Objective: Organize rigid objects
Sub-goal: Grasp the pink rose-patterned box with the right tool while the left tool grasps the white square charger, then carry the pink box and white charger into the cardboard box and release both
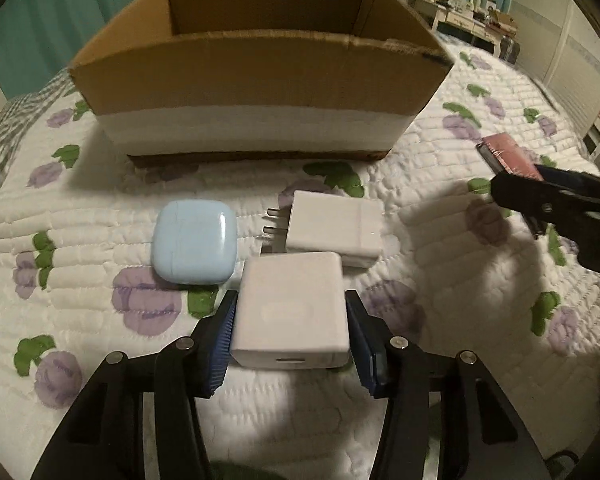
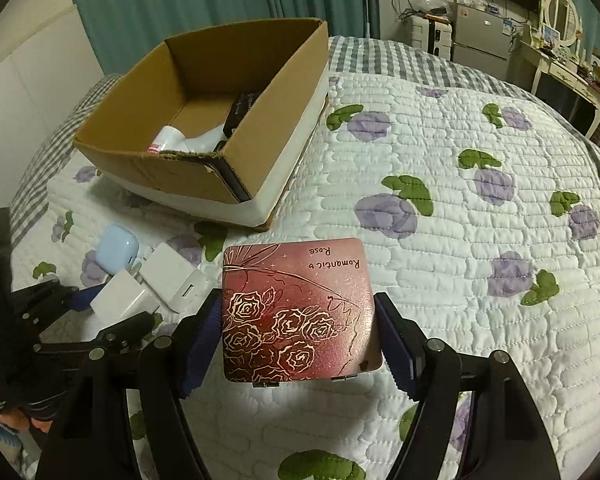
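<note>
Left gripper [image 1: 290, 336]: jaws wide, one blue pad on each side of a white charger [image 1: 292, 310]; small gaps show on both sides, so it is straddled, not yet pinched.
Charger position: lying flat on the bed [image 1: 460, 280], squarely between the jaws, port end toward the camera.
Neighbours ahead of left jaws: a second charger [image 1: 334, 230] just beyond, prongs pointing left; a blue case [image 1: 195, 242] ahead and to the left.
Right gripper [image 2: 300, 340]: jaws spread around a red tin [image 2: 300, 312]; the left pad looks touching, the right shows a slight gap, so a firm grip cannot be confirmed.
Tin position: centred between the jaws, lid up, hinge edge nearest the camera.
Box [image 2: 204, 120]: straight ahead of the left jaws beyond the chargers; ahead and left of the right jaws, well apart.
Nearer arm: the left, by my judgement.
Key relation: each item goes forward over the box's near wall.
</note>
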`<action>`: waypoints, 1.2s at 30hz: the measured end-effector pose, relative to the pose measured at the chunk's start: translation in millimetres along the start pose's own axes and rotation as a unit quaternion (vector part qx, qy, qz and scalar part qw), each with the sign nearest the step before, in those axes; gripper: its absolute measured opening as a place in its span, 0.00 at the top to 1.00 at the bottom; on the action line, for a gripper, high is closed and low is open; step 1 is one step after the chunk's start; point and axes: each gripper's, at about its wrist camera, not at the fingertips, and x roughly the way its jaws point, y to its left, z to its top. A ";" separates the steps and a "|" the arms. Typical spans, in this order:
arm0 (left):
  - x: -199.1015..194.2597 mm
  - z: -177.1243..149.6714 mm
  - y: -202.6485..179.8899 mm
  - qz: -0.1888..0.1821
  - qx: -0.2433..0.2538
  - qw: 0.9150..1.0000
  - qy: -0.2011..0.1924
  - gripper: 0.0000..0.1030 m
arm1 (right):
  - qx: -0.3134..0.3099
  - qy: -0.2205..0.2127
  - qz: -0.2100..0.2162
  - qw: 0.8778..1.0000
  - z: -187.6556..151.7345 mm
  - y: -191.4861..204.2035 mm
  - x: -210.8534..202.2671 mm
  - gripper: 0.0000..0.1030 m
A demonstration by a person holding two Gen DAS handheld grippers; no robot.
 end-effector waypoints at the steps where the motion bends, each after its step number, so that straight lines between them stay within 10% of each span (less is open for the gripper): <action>1: -6.2 -1.5 1.4 -0.001 -0.004 1.000 -0.004 0.50 | 0.001 -0.001 0.000 1.000 -0.4 0.5 -2.5 0.30; 17: -89.5 41.0 16.1 -0.017 -0.014 0.996 -0.087 0.50 | -0.016 -0.039 -0.036 0.998 11.8 21.5 -66.7 0.30; 36: -89.2 162.6 64.9 0.021 -0.008 0.986 -0.163 0.50 | -0.090 -0.123 -0.022 0.988 137.3 71.1 -69.4 0.30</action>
